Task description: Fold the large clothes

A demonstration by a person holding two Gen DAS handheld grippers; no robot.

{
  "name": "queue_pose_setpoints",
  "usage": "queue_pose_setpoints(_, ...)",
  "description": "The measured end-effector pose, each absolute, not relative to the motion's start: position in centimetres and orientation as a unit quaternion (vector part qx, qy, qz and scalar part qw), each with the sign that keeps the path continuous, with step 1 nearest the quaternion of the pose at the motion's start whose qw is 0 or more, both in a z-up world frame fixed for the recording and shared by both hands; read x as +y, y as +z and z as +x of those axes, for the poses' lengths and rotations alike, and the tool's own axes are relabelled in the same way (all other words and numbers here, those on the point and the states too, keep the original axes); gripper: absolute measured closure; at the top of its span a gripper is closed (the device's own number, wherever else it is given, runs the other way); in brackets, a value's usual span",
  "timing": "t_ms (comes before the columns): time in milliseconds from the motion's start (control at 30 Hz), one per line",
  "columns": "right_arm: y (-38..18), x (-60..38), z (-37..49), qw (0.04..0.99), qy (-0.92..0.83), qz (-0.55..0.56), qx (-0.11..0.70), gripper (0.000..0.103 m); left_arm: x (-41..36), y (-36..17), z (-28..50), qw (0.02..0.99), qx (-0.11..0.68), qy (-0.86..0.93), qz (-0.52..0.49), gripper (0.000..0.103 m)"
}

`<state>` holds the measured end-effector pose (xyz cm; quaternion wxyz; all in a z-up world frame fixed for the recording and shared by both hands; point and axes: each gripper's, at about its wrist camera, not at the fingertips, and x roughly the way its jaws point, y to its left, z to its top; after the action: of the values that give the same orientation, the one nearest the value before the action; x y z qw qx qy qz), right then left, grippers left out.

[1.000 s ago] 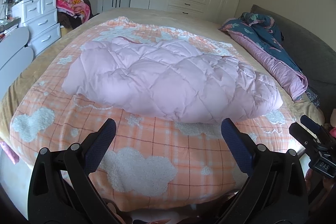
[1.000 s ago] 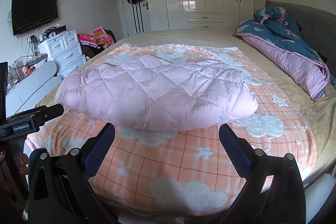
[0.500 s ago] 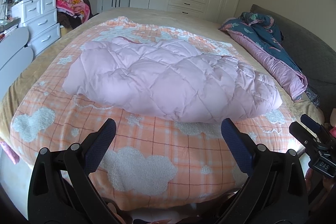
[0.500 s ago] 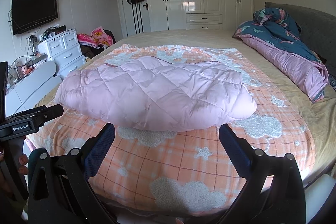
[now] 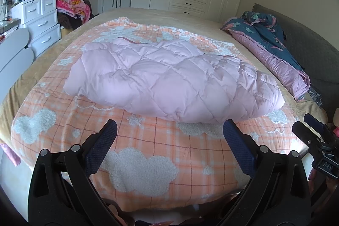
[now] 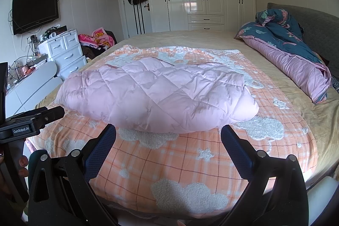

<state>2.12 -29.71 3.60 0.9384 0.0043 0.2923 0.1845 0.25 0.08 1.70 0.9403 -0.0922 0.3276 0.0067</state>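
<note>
A pale pink quilted puffer garment [image 5: 169, 79] lies bunched in a thick, puffy heap on the bed [image 5: 131, 12], resting on an orange-and-white checked blanket [image 5: 148, 154] with fluffy white cloud shapes. Its surface is stitched in a diamond pattern. It sits across the middle of the blanket, long side running left to right, nearer the foot edge of the bed than the far edge. A darker pink trim strip shows along its far upper edge. From the right wrist view the garment [image 6: 156, 96] looks rounded and loosely folded over itself.
</note>
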Motion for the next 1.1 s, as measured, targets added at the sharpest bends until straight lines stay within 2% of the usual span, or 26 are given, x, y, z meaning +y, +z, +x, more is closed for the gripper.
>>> queue_pose_setpoints(1100,3.58,-29.46,1.99,0.939,0.183,0.003,0.293,0.004,0.68,1.73,-0.21,0.940,0.329,0.013,-0.086,0.009)
